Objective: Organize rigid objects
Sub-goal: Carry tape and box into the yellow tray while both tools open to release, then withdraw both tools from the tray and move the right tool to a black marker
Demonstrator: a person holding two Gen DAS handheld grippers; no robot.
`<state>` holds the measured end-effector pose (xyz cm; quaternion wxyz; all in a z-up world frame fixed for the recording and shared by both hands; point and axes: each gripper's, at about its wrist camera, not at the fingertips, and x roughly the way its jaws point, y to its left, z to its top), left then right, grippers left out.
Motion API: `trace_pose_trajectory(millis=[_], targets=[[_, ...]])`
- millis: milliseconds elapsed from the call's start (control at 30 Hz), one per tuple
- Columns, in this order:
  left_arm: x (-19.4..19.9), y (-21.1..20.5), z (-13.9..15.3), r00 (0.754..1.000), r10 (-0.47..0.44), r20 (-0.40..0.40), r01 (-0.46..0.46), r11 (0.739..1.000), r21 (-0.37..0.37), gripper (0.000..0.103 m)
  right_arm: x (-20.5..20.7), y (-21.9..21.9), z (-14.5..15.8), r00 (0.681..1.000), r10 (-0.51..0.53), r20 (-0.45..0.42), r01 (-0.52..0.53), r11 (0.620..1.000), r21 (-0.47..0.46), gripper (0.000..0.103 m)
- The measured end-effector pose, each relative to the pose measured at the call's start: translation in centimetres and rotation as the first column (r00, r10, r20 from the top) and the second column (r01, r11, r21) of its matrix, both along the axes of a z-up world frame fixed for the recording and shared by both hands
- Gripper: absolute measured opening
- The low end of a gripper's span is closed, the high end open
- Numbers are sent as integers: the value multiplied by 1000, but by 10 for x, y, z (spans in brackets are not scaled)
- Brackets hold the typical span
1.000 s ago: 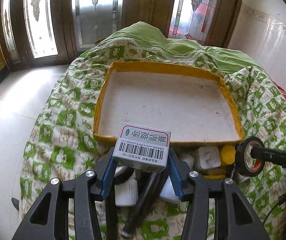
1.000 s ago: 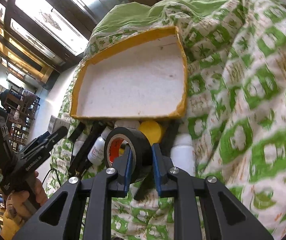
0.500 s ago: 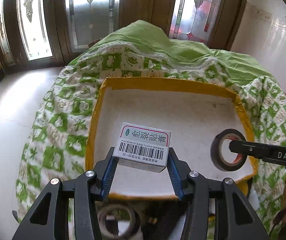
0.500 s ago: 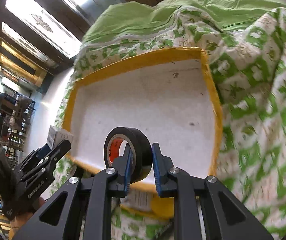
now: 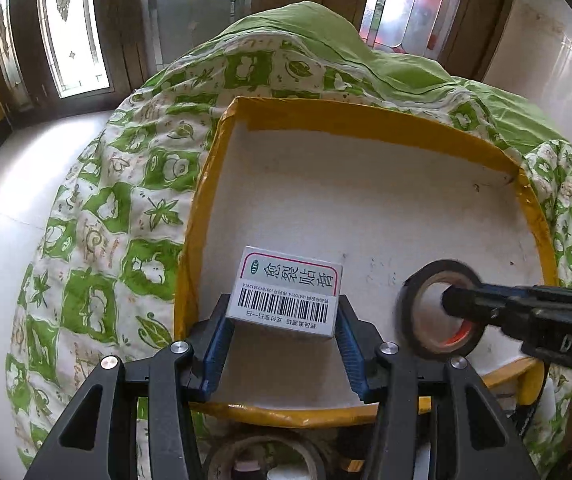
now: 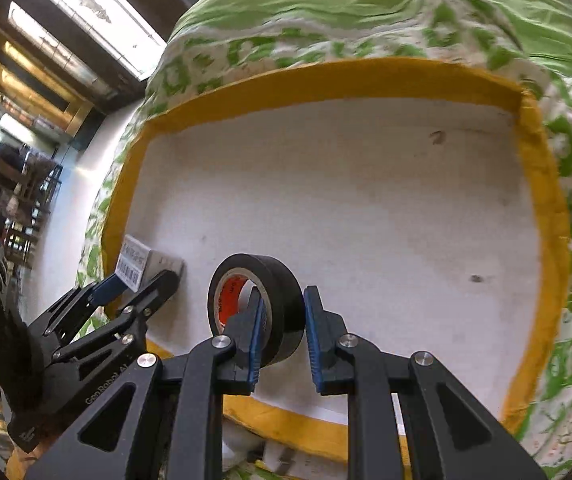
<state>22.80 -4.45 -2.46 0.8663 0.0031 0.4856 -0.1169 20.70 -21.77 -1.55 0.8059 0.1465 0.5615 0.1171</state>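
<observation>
A white tray with a yellow taped rim (image 5: 366, 126) lies on a green-and-white quilt. My left gripper (image 5: 281, 322) is shut on a small white medicine box (image 5: 286, 292) with a barcode, over the tray's near left part. The box and left gripper also show in the right wrist view (image 6: 137, 268). My right gripper (image 6: 283, 314) is over the tray's near middle, and a black tape roll (image 6: 255, 296) sits between its fingers. One finger passes through the roll's hole. The roll (image 5: 440, 308) also shows in the left wrist view.
The quilt (image 5: 117, 216) covers a rounded mound around the tray. Another tape roll (image 5: 265, 460) and other small items lie below the tray's near rim (image 5: 286, 416). Stained-glass doors (image 5: 73, 28) stand behind, with a pale tiled floor (image 5: 1, 208) at left.
Both grippers have moved forward from the pile of items over the near rim and now hang lower over the tray floor, each still with its object.
</observation>
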Motion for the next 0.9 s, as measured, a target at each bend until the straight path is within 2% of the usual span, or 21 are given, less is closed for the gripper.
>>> trace_pose_trajectory(millis=[100,167,200,267,367,467,600,633,700,767,833,900], targets=[[-2,-1,0,1000,-3,-6,3,1000,11,55,-3,8,-3,1000,28,2,-28,1000,3,19],[-3,-2,1,1000,-11,-10,11,1000,4,62,-5,7,-2,999,24,22,-24,1000,-2,22],[-5,-3,2,1000,-14,-9,14,1000,-1,64,-6,6,0,999,20,36,-20,1000,-8,30],[-10,-3,7,1000,-17,3,17,1000,-8,70,-8,3,5,998,7,66,-6,1000,-21,40],[-21,1,20,1000,1,23,-1,1000,-9,73,-15,-5,15,995,-19,100,22,999,-25,42],[-49,16,41,998,18,55,-14,997,-81,77,-31,-18,29,987,-63,146,65,998,-7,46],[-96,43,57,991,80,109,-64,989,-137,85,-57,-33,44,973,-110,202,119,992,-34,68],[-109,52,58,987,106,119,-87,984,-156,88,-65,-36,46,970,-118,211,128,991,-38,71],[-135,66,53,979,158,131,-134,975,-177,91,-77,-40,49,969,-123,214,134,990,-39,71],[-157,80,41,970,219,101,-200,965,-172,91,-94,-43,50,968,-127,216,137,990,-30,72],[-160,90,40,966,250,68,-228,945,-235,91,-108,-45,50,968,-130,214,139,990,-27,72],[-161,93,44,959,272,77,-242,931,-273,91,-124,-45,47,970,-130,203,137,990,-19,73]])
